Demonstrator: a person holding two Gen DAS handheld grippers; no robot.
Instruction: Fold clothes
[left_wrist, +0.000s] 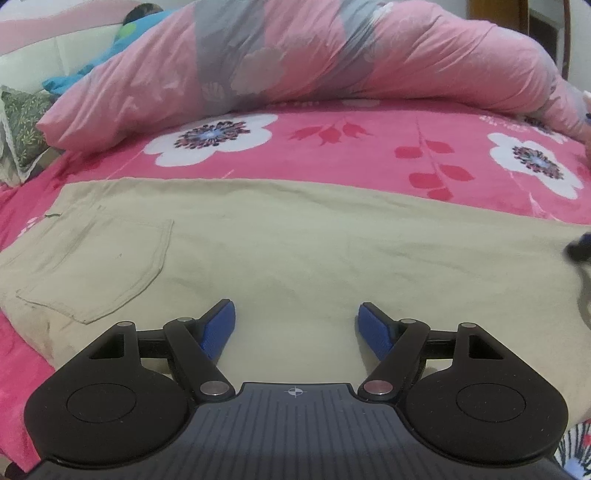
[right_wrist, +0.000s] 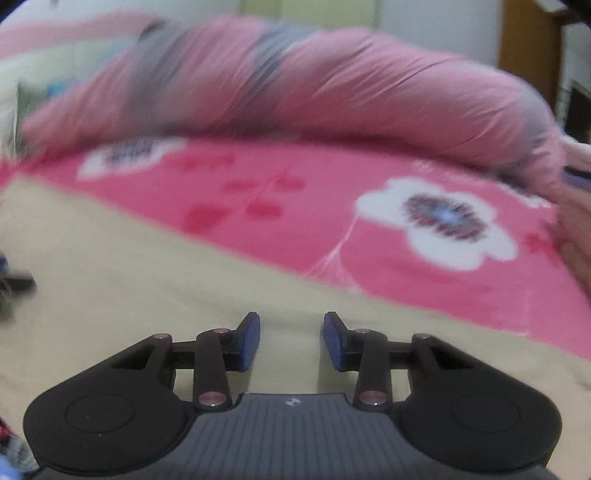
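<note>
A pair of beige trousers (left_wrist: 295, 243) lies flat across the pink flowered bedspread (left_wrist: 369, 147), its back pocket (left_wrist: 96, 266) at the left in the left wrist view. My left gripper (left_wrist: 295, 317) hovers over the middle of the cloth, open wide, nothing between its blue pads. In the blurred right wrist view the same beige trousers (right_wrist: 147, 280) fill the lower left. My right gripper (right_wrist: 291, 336) is over the cloth near its far edge, jaws partly apart and empty. A dark bit of the other gripper (left_wrist: 578, 251) shows at the right edge of the left wrist view.
A bunched pink and grey duvet (left_wrist: 332, 55) lies along the far side of the bed. A green patterned pillow (left_wrist: 22, 122) and blue cloth (left_wrist: 92, 62) sit at the far left. A wooden door (right_wrist: 528, 55) stands at the far right.
</note>
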